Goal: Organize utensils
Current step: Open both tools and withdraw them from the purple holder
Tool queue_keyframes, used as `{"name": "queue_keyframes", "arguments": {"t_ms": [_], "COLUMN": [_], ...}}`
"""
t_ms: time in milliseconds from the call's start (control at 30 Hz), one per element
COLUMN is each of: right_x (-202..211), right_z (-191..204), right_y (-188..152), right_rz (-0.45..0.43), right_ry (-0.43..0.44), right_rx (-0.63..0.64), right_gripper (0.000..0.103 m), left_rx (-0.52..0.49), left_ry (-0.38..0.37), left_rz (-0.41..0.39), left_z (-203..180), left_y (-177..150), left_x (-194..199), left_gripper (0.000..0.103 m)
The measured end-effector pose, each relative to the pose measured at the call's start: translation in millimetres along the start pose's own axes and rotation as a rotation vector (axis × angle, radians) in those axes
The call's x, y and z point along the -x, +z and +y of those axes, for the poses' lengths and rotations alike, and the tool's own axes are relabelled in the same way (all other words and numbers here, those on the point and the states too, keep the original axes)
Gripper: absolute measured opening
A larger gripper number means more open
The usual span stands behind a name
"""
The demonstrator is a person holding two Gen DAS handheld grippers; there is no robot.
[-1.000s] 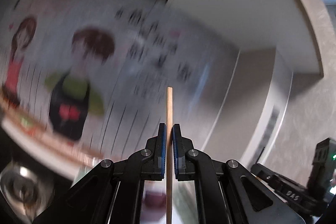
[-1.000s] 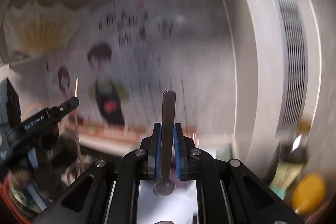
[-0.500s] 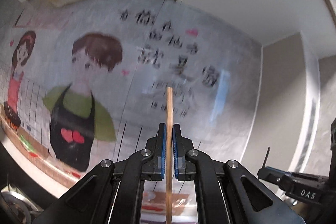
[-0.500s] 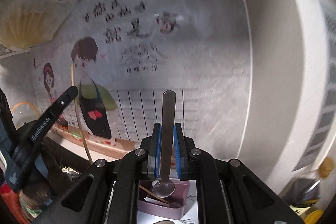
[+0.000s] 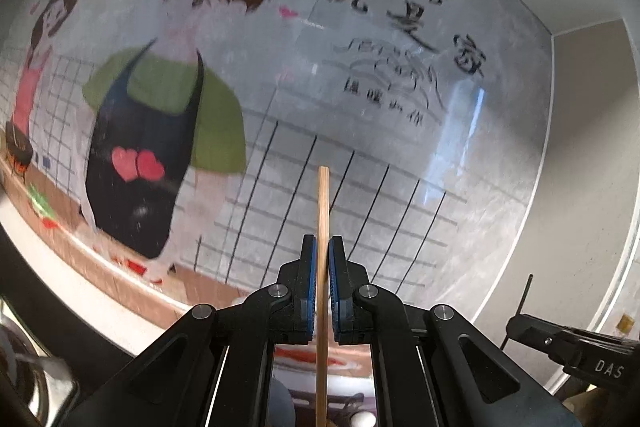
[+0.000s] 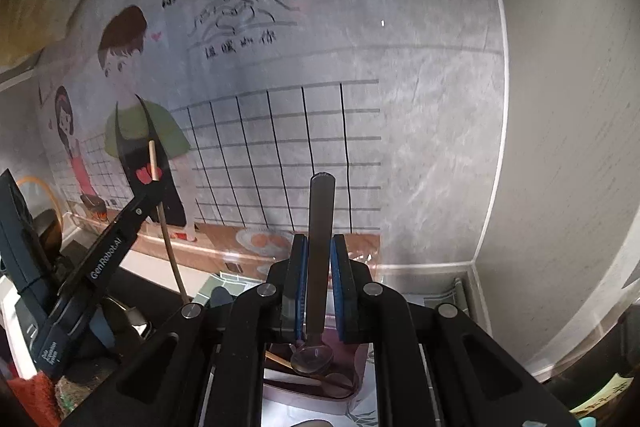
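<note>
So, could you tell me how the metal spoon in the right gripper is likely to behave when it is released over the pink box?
The spoon looks rigid, so it should not bend. Its smooth metal handle may slip between the pads. Hanging bowl-down above the pink box, it would probably drop bowl-first.

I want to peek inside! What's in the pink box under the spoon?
The pink box holds thin wooden sticks and maybe another spoon; the held spoon and right gripper hide the rest.

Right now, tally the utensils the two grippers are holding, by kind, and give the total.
Wooden chopstick, in the left gripper: 1
Metal spoon, in the right gripper: 1
Total: 2
</note>
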State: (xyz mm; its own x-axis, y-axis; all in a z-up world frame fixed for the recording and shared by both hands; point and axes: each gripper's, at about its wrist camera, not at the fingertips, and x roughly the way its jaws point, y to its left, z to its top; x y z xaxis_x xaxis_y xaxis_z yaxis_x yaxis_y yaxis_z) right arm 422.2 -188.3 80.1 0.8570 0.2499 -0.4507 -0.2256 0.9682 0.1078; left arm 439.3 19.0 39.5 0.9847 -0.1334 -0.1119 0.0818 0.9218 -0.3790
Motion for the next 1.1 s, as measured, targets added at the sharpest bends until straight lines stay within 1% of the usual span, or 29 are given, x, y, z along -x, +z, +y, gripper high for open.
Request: {"name": "queue_keyframes", "arguments": {"t_ms": [167, 300, 333, 400, 433, 467, 500, 567, 633, 733, 800, 933, 967, 1033, 1100], "right_x": [-13, -27, -31, -37, -37, -34, -28, -13, 6, 29, 41, 54, 57, 64, 73], "right_z": [-1, -2, -4, -9, -11, -14, -17, -21, -29, -40, -50, -65, -66, -65, -61], "right_y": [-11, -28, -33, -42, -46, -51, -54, -59, -66, -84, -106, -147, -159, -174, -193], "right_rz": [0.04, 0.094, 0.11, 0.167, 0.186, 0.199, 0.199, 0.187, 0.176, 0.191, 0.239, 0.344, 0.378, 0.413, 0.456], "right_ry": [0.011, 0.032, 0.036, 0.065, 0.074, 0.077, 0.076, 0.068, 0.049, 0.002, -0.014, -0.033, -0.04, -0.041, -0.063], "right_rx": [-0.007, -0.025, -0.038, -0.068, -0.086, -0.103, -0.108, -0.121, -0.144, -0.164, -0.181, -0.217, -0.211, -0.181, -0.106], "right_gripper": [0.011, 0.012, 0.012, 0.013, 0.013, 0.014, 0.015, 0.017, 0.019, 0.024, 0.024, 0.024, 0.024, 0.024, 0.024], "left_rx": [-0.001, -0.009, -0.007, 0.023, 0.04, 0.051, 0.058, 0.053, 0.03, -0.047, -0.063, -0.118, -0.128, -0.15, -0.171], "left_ry": [0.006, 0.013, 0.009, -0.015, -0.03, -0.041, -0.042, -0.029, 0.001, 0.051, 0.048, 0.044, 0.042, 0.039, 0.038], "left_rz": [0.044, 0.082, 0.107, 0.173, 0.2, 0.221, 0.242, 0.277, 0.339, 0.475, 0.525, 0.575, 0.583, 0.602, 0.637], "left_z": [1, 3, 4, 8, 11, 12, 13, 13, 9, -4, -11, -29, -32, -39, -45], "left_y": [-13, -24, -26, -29, -30, -31, -33, -36, -41, -51, -59, -71, -72, -76, -84], "left_x": [-7, -5, -5, -3, 0, 4, 10, 23, 36, 51, 65, 92, 95, 102, 107], "left_gripper": [0.006, 0.009, 0.011, 0.028, 0.033, 0.041, 0.044, 0.045, 0.046, 0.046, 0.046, 0.047, 0.046, 0.046, 0.046]}}
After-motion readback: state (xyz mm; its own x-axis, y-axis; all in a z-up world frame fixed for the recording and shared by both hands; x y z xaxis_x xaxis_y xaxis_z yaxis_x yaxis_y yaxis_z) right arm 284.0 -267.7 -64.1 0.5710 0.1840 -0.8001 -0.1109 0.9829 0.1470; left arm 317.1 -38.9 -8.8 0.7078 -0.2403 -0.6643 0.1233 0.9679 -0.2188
